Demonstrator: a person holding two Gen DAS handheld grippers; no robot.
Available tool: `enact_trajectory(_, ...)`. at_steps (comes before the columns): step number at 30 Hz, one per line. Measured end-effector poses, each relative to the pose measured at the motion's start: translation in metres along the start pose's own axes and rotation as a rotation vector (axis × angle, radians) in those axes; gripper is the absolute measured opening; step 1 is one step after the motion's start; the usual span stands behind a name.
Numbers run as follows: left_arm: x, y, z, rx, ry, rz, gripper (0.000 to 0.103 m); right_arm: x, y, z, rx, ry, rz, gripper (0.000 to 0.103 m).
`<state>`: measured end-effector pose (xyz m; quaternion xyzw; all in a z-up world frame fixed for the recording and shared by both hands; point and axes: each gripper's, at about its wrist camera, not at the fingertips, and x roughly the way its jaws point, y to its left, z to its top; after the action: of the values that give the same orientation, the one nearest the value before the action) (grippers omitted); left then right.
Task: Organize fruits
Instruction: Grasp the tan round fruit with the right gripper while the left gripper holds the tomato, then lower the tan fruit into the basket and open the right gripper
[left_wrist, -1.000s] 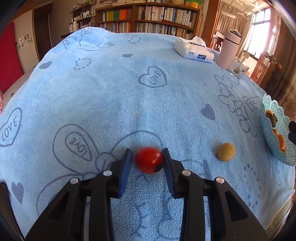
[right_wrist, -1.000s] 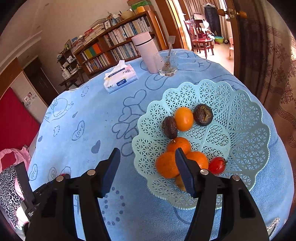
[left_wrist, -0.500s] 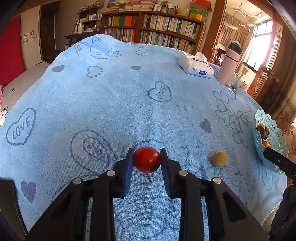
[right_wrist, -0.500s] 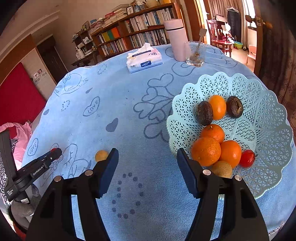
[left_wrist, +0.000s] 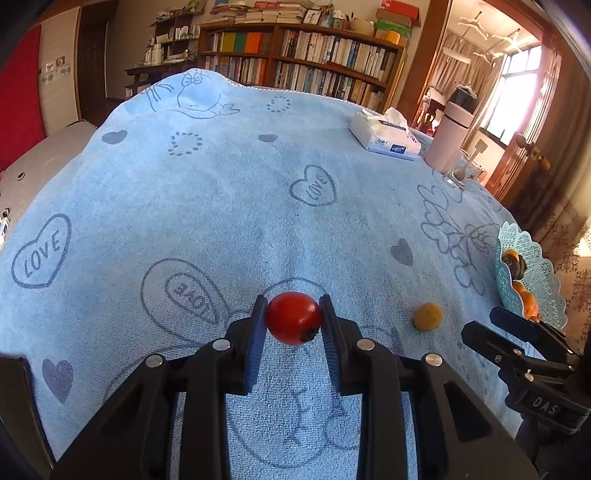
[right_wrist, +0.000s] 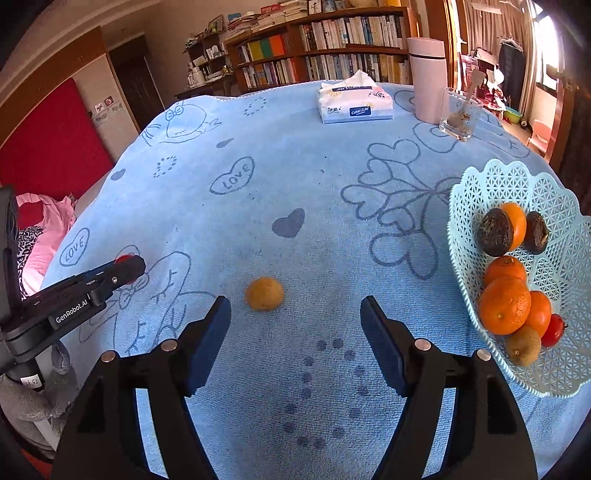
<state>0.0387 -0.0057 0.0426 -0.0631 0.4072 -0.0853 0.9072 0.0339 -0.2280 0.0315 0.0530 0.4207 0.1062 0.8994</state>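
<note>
Now my left gripper (left_wrist: 293, 319) has the red tomato (left_wrist: 293, 317) clamped between its fingers and lifted off the tabletop (left_wrist: 240, 206), where a second ago it sat on the cloth — so it's ready for the basket (right_wrist: 517, 181). My right gripper (right_wrist: 295, 321) has swung off the basket, fingers wide, toward the small yellow fruit (right_wrist: 264, 293). Oranges, two dark fruits, a brownish one and a tomato fill the basket.

Tablecloth (left_wrist: 221, 206): light blue towel with hearts and "LOVE" prints, filling the frame's middle.
Tissue pack (right_wrist: 354, 105): upper centre, lying flat.
Pink tumbler (right_wrist: 427, 79): upper right, upright.
Glass (right_wrist: 458, 114): just beside the tumbler.
Bookshelf (left_wrist: 295, 55): top, behind.
</note>
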Motion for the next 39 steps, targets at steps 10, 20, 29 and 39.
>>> enact_trajectory(10,-0.001,0.001,0.001,-0.005,0.000,-0.008,0.029,0.041,0.032,0.001,-0.183,0.055,-0.053,0.052)
enact_trajectory(20,-0.002,-0.001,0.001,-0.001,-0.001,-0.014,0.029,0.034,0.018,0.001,-0.126,0.043,-0.047,0.029)
enact_trajectory(29,-0.004,-0.012,-0.001,0.027,0.003,-0.023,0.029,-0.022,-0.023,0.009,0.015,-0.065,-0.045,0.029)
enact_trajectory(39,-0.007,-0.035,0.001,0.073,0.004,-0.041,0.029,-0.069,-0.106,0.011,0.200,-0.161,-0.139,0.029)
